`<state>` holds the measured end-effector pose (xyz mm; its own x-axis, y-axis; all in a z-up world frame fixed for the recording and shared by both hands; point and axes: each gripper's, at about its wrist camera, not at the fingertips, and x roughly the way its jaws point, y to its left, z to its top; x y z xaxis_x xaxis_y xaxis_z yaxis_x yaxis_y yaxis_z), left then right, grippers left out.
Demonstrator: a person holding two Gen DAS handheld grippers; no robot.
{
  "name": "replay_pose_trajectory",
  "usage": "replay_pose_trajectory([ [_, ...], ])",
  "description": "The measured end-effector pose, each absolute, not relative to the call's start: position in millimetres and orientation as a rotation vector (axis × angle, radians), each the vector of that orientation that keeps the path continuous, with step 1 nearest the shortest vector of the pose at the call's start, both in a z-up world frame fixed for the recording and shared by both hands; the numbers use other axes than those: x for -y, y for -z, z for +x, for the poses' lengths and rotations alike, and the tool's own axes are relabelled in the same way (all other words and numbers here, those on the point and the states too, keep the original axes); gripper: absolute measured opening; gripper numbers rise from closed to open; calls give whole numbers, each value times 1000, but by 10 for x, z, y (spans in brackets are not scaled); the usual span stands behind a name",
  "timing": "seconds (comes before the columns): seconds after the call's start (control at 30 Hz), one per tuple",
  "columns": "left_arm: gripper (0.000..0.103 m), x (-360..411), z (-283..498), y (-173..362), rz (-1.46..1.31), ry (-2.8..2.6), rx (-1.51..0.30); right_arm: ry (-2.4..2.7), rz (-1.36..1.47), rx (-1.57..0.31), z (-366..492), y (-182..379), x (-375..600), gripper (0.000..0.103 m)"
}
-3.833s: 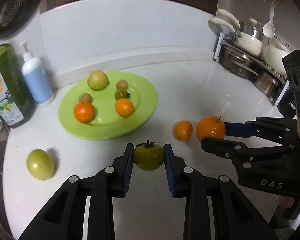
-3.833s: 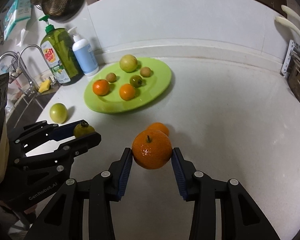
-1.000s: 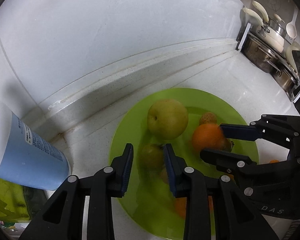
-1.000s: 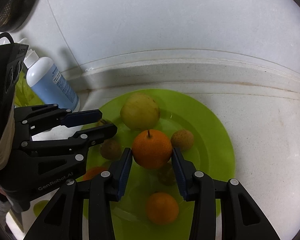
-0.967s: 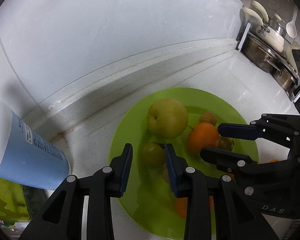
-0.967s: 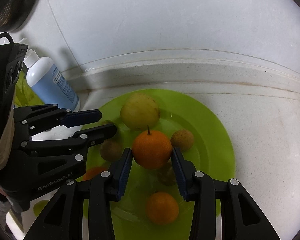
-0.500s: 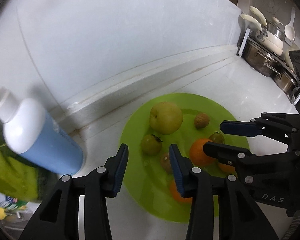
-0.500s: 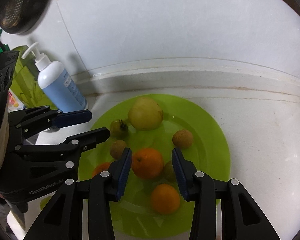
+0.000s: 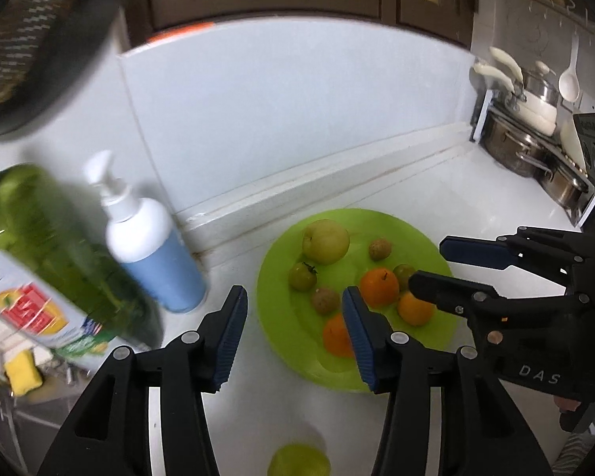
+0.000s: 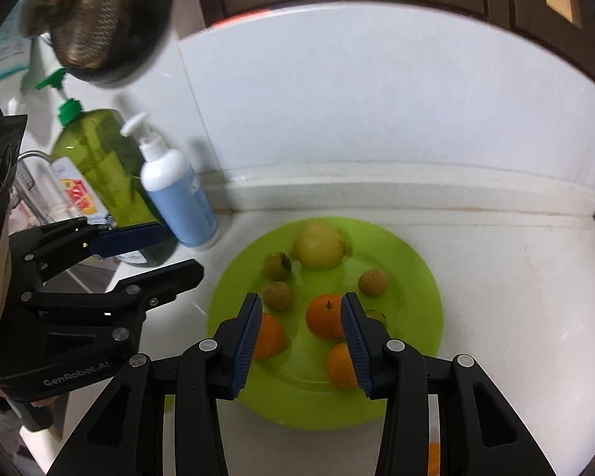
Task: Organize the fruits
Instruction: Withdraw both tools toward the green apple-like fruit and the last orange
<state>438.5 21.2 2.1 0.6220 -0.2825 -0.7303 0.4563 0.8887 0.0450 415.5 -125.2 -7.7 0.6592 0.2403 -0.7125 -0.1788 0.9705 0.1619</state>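
Note:
A green plate (image 9: 281, 277) (image 10: 416, 277) on the white counter holds a pale pear (image 9: 325, 241) (image 10: 319, 245), a green tomato (image 9: 302, 276) (image 10: 277, 263), an orange with a stem (image 9: 379, 287) (image 10: 325, 315), other oranges and small brown fruits. My left gripper (image 9: 293, 335) is open and empty, above the plate's near left edge. My right gripper (image 10: 300, 337) is open and empty, raised above the stemmed orange. A green fruit (image 9: 299, 459) lies on the counter below the left gripper.
A blue pump bottle (image 9: 150, 246) (image 10: 178, 202) and a green dish-soap bottle (image 9: 55, 261) (image 10: 95, 158) stand left of the plate by the sink. Pots (image 9: 527, 146) stand at the far right. A backsplash ledge runs behind the plate.
Both grippers have opened wider and pulled back and up from the plate. The green tomato and the stemmed orange stay on the plate.

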Motion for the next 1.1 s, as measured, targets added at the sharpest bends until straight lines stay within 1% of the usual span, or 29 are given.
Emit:
replay_pose_trajectory([
  [0.1,55,-249,4201,-111,232,389,-768,-246,77,-788,3995,-19,1257,43],
  [0.2,58,-280,4022,-176,214,360,-747,-246,72,-765,3859,-95,1269,48],
  [0.27,61,-313,3897,-204,191,339,-732,-241,70,-746,3750,-130,1290,49],
  [0.43,67,-371,3534,-219,172,261,-683,-210,64,-718,3510,-159,1360,61],
  [0.63,71,-375,3136,-87,194,184,-655,-158,65,-692,3214,-131,1459,69],
  [0.7,74,-374,3050,-23,209,161,-661,-130,49,-675,3118,-118,1470,70],
  [0.8,74,-395,2947,91,207,130,-675,-83,2,-651,2966,-83,1470,72],
  [0.93,74,-426,2848,239,176,111,-677,-45,-49,-634,2814,-17,1458,73],
  [1.1,74,-443,2800,420,174,61,-669,4,-46,-639,2740,127,1511,73],
])
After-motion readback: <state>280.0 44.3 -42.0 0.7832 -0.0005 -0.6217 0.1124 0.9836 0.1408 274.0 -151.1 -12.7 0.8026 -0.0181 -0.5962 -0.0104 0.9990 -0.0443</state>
